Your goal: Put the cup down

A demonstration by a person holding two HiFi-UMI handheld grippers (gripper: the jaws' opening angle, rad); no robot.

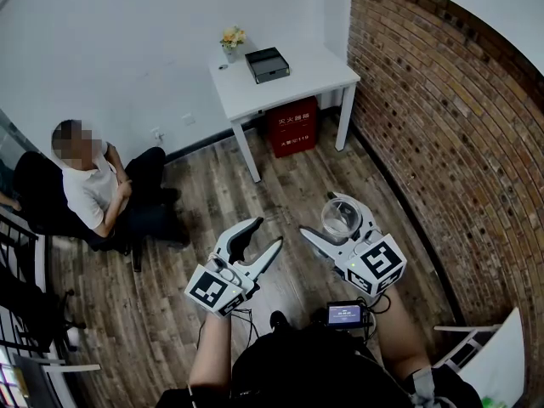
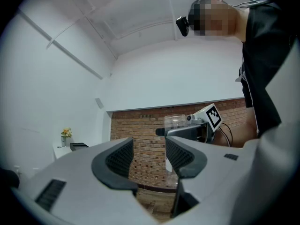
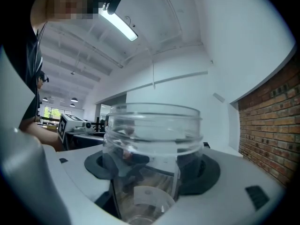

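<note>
A clear plastic cup (image 1: 341,218) stands upright between the jaws of my right gripper (image 1: 337,221), which is shut on it and held level above the wooden floor. In the right gripper view the cup (image 3: 152,161) fills the middle, with a dark pad pressed against each side. The left gripper (image 1: 259,240) is open and holds nothing; it hovers to the left of the cup, apart from it. From the left gripper view I see its two dark pads (image 2: 121,159) with a gap between them, and beyond them the cup (image 2: 174,122) in the other gripper.
A white table (image 1: 327,70) stands against the far wall with a dark box (image 1: 267,64) and a small flower vase (image 1: 230,42) on it. A red case (image 1: 293,126) sits under it. A brick wall (image 1: 450,143) runs along the right. A person (image 1: 98,189) sits at the left.
</note>
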